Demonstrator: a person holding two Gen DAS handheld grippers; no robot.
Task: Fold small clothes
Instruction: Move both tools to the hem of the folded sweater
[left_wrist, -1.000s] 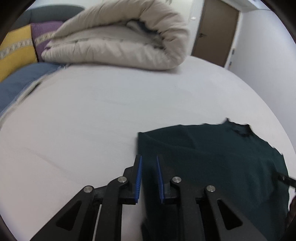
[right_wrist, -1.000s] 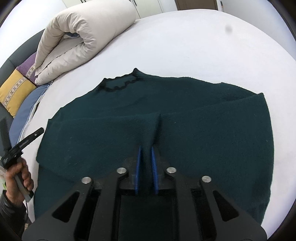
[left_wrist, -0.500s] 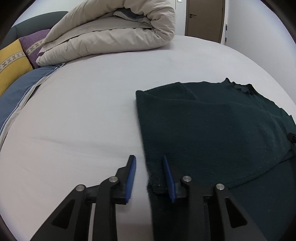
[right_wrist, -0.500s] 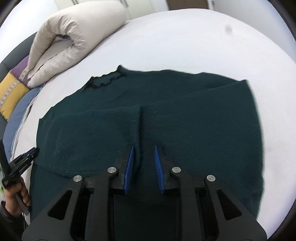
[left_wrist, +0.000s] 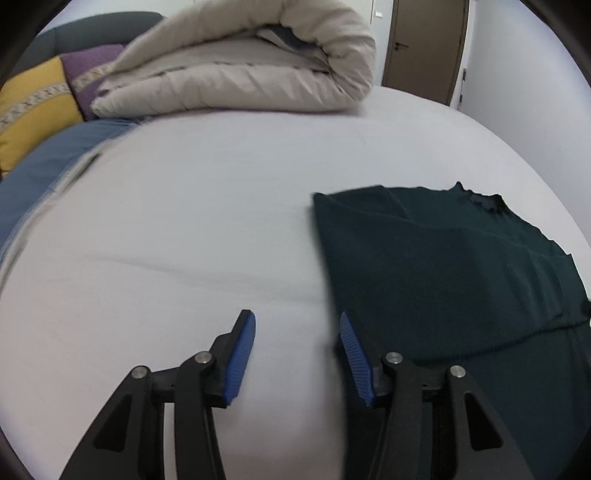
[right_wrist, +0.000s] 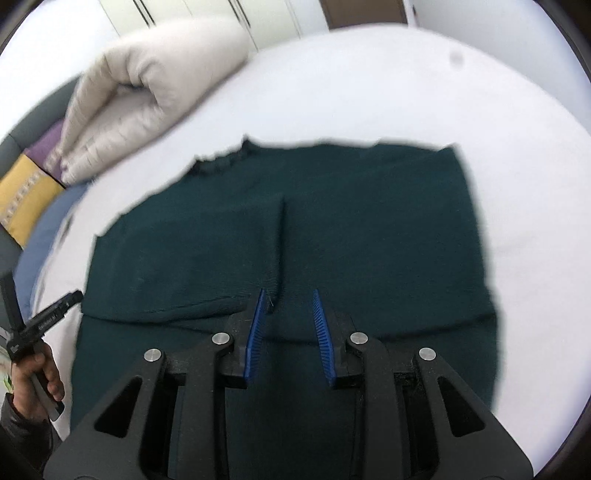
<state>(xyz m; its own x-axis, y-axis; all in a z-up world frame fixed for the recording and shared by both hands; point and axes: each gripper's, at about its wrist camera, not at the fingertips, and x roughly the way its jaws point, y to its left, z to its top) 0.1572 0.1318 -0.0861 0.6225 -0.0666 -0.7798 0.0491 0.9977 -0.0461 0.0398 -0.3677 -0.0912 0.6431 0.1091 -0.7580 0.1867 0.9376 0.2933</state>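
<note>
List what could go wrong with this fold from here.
1. The left gripper, jaws just opened, has only bedsheet between them; its right pad sits by the dark green sweater edge and could drag it if it moves sideways.
2. The right gripper is open right over the ridge where the two folded-in sleeve panels meet; it might snag and lift one.
3. The panels' lower hems look uneven, so the next fold may come out crooked.
</note>
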